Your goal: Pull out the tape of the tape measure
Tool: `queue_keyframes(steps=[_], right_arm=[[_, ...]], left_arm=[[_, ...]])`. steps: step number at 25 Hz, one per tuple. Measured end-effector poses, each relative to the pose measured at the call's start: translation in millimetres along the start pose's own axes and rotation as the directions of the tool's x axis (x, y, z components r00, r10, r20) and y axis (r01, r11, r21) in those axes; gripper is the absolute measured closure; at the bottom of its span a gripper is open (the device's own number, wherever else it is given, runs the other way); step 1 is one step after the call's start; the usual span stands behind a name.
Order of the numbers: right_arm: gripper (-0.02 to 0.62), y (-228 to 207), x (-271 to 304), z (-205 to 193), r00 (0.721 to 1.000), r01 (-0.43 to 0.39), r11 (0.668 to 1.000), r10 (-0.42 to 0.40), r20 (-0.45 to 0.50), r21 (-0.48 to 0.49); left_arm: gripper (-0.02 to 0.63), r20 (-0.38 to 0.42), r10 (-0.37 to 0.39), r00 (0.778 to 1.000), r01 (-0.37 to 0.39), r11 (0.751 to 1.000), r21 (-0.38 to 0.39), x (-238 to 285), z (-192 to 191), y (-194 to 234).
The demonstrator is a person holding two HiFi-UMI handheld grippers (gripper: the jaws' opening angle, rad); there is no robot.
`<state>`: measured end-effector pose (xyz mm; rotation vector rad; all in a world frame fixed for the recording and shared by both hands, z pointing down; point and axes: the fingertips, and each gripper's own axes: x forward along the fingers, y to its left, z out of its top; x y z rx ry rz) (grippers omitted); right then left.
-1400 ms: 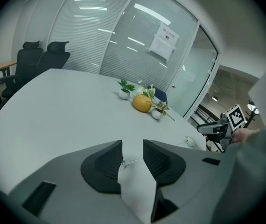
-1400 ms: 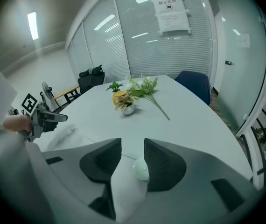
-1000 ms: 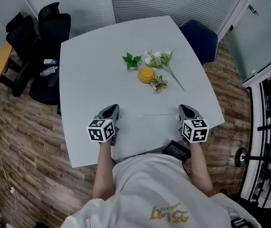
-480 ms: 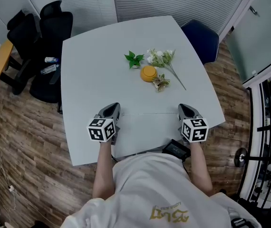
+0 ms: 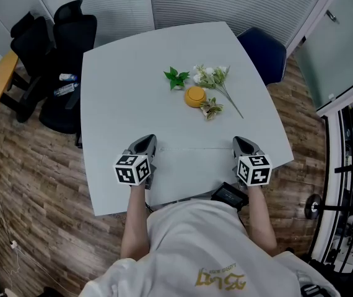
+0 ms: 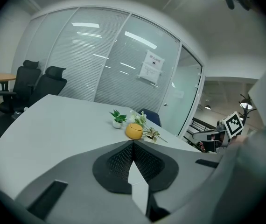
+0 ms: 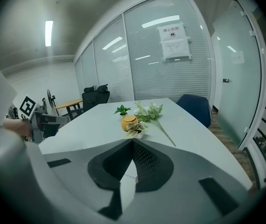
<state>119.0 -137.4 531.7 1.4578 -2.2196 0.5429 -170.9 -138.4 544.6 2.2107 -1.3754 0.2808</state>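
The tape measure (image 5: 194, 96) is a round orange case lying mid-table beside a flower sprig; it also shows in the left gripper view (image 6: 134, 131) and the right gripper view (image 7: 129, 122). No tape shows drawn out of it. My left gripper (image 5: 147, 142) rests near the table's front edge at the left, shut with nothing between its jaws (image 6: 133, 143). My right gripper (image 5: 240, 142) sits level with it at the right, also shut and empty (image 7: 133, 141). Both are well short of the tape measure. A faint thin line runs across the tabletop between them.
White-and-green artificial flowers (image 5: 217, 82) and a small potted plant (image 5: 174, 77) flank the tape measure on the grey table (image 5: 121, 104). A black device (image 5: 229, 195) lies at the front edge. Black office chairs (image 5: 59, 54) stand at the left, a blue chair (image 5: 264, 51) at the far right.
Both grippers stay where they were, shut. The head view has shifted a little, so the table's things sit slightly further right.
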Motion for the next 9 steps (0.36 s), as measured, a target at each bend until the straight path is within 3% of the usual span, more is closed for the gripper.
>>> queue_keyframes(steps=[9], right_arm=[[0.580, -4.7, 3.0, -2.3, 1.000, -0.002, 1.000, 0.002, -0.009, 0.001]], left_arm=[[0.601, -0.005, 0.016, 1.000, -0.016, 1.000, -0.025, 4.0, -2.4, 3.2]])
